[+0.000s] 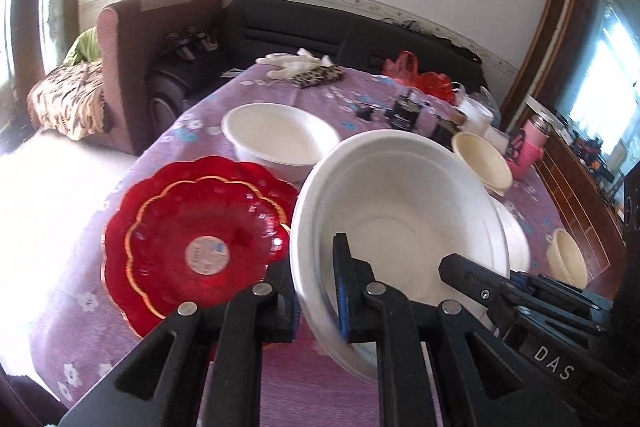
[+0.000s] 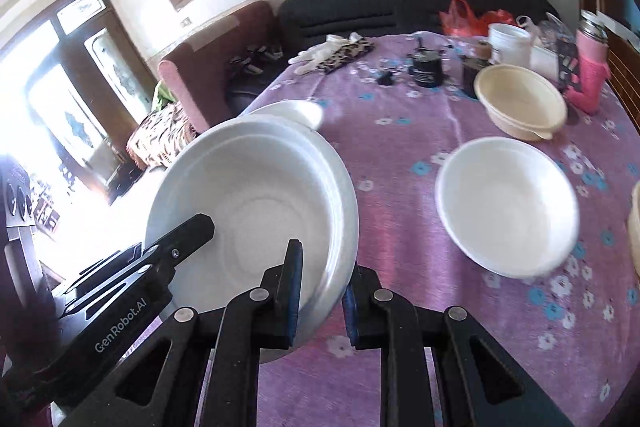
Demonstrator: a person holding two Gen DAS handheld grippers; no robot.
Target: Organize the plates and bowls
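Note:
Both grippers hold one white bowl (image 1: 400, 227), lifted and tilted above the purple tablecloth (image 2: 400, 155). My left gripper (image 1: 316, 303) is shut on its left rim. My right gripper (image 2: 322, 301) is shut on its right rim; the bowl also shows in the right wrist view (image 2: 256, 211). The right gripper's finger (image 1: 472, 275) shows inside the bowl in the left wrist view. Two stacked red scalloped plates (image 1: 192, 235) lie left of the bowl. A second white bowl (image 1: 280, 139) sits behind them. A third white bowl (image 2: 508, 203) sits to the right.
Cream bowls (image 2: 520, 99) (image 1: 568, 259) sit at the right. A pink bottle (image 2: 592, 59), dark jars (image 2: 426, 65), a white tub (image 2: 508, 43), a red bag (image 2: 468, 13) and gloves (image 2: 324, 51) crowd the far edge. A sofa (image 1: 288, 23) and armchair (image 1: 132, 67) stand beyond.

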